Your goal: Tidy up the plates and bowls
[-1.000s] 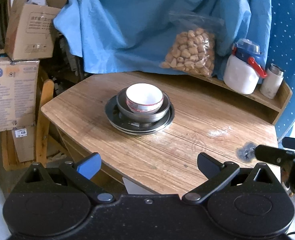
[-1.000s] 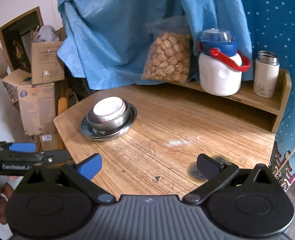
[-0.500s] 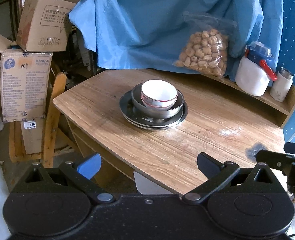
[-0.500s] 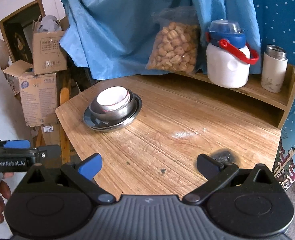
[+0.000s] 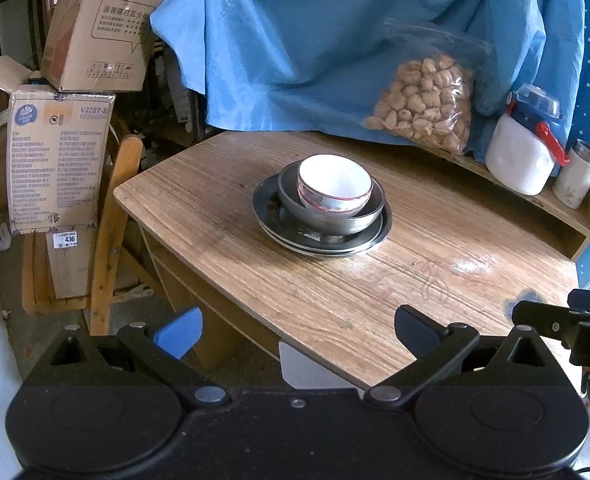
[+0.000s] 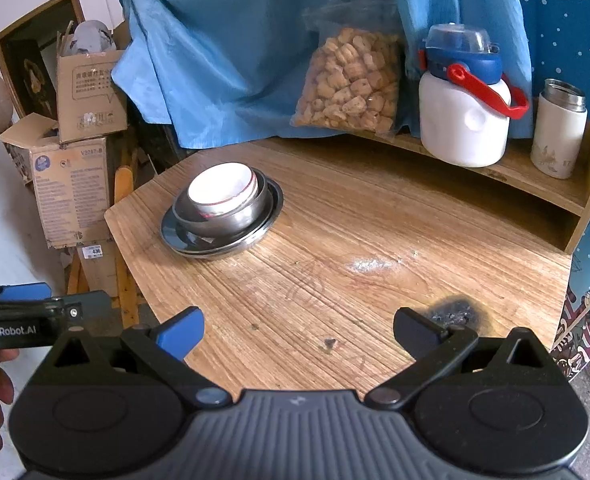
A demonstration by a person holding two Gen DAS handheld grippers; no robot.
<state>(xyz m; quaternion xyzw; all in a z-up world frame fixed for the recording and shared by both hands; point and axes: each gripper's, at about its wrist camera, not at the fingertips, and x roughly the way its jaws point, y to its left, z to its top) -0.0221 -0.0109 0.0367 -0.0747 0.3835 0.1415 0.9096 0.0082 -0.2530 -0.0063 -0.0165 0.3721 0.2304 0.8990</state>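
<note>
A white ceramic bowl (image 5: 333, 182) with a red band sits inside a steel bowl (image 5: 331, 216), which rests on stacked steel plates (image 5: 273, 222) on the wooden table (image 5: 415, 280). The same stack shows in the right wrist view: white bowl (image 6: 221, 188), steel bowl (image 6: 231, 216), plates (image 6: 183, 238). My left gripper (image 5: 297, 326) is open and empty, held back from the table's near edge. My right gripper (image 6: 297, 326) is open and empty above the table's front part. Each gripper appears at the edge of the other's view.
A raised shelf (image 6: 535, 184) at the table's back right carries a snack bag (image 6: 351, 80), a white jug with a blue lid (image 6: 463, 112) and a steel flask (image 6: 559, 128). Blue cloth (image 5: 335, 40) hangs behind. Cardboard boxes (image 5: 59, 152) and a wooden chair (image 5: 111, 224) stand left.
Both grippers have drawn back and shifted left, so the stack sits farther right in the left wrist view. The bowls and plates have not moved. Both grippers stay open.
</note>
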